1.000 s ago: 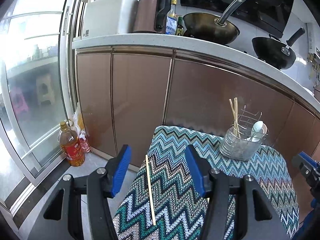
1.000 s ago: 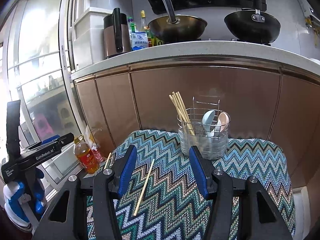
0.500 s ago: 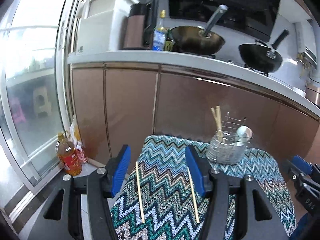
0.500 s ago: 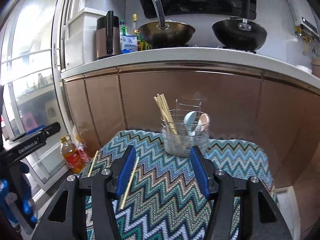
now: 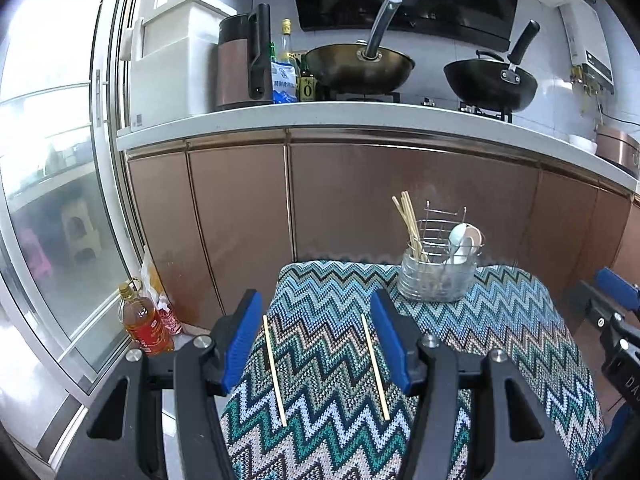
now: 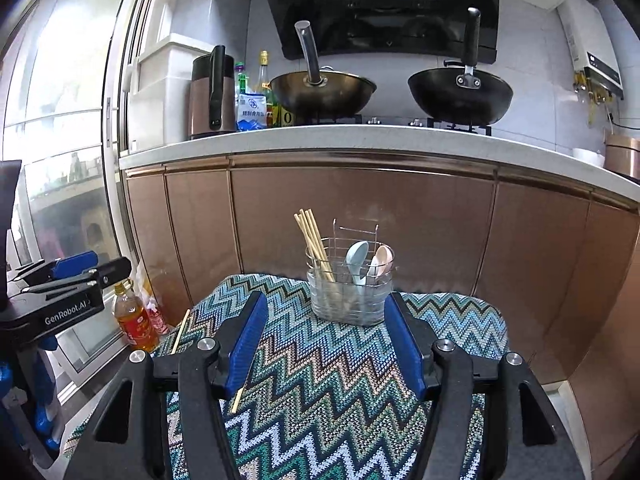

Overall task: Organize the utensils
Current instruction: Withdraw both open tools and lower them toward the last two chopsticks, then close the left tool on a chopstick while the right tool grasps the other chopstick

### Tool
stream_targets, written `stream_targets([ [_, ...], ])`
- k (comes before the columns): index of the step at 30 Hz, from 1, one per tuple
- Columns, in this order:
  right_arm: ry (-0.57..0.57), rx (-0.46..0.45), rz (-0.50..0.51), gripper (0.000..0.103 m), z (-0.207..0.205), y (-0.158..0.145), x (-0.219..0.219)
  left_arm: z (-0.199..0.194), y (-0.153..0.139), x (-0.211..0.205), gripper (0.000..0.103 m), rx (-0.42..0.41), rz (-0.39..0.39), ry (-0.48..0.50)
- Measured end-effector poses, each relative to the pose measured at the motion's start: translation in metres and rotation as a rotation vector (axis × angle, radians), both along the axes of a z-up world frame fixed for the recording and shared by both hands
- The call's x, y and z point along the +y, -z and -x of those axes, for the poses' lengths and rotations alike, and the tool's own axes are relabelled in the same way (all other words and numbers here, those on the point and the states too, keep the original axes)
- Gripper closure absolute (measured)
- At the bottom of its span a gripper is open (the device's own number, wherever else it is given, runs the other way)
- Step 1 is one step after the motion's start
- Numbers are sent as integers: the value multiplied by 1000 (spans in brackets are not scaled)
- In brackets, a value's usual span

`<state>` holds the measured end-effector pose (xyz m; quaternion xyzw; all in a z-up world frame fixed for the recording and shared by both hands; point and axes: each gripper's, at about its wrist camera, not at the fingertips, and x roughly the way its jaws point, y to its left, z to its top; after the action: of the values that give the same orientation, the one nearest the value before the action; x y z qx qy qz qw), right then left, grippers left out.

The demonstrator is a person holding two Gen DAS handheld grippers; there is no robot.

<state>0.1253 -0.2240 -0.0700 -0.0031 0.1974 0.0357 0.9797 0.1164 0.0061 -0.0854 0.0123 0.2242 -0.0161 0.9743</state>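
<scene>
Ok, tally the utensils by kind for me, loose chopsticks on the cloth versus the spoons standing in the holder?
Loose chopsticks on the cloth: 2
Spoons in the holder: 2, blue and pink
Total: 4

Two woks [image 6: 323, 90] on the counter [image 6: 360, 138], oil bottle [image 5: 140, 322] on the floor.

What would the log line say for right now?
left gripper: open, empty | right gripper: open, empty | two loose chopsticks on cloth | utensil holder: chopsticks, two spoons
</scene>
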Motion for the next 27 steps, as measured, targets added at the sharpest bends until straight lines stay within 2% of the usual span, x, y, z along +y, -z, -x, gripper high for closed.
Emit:
stream_targets([
  [8,-14,19,23,42,-6,4,10,-15,14,11,49,70,52,19],
  [15,-84,100,33,42,-39,22,25,-53,39,37,49,170,99,7],
  [21,-226,272,-28,43,-101,53,48,-115,71,82,49,350,246,25],
  [23,-265,335,-32,47,-126,66,59,-136,84,97,49,419,293,31],
  [27,-327,462,-59,55,-177,96,82,-171,111,115,52,526,337,36],
])
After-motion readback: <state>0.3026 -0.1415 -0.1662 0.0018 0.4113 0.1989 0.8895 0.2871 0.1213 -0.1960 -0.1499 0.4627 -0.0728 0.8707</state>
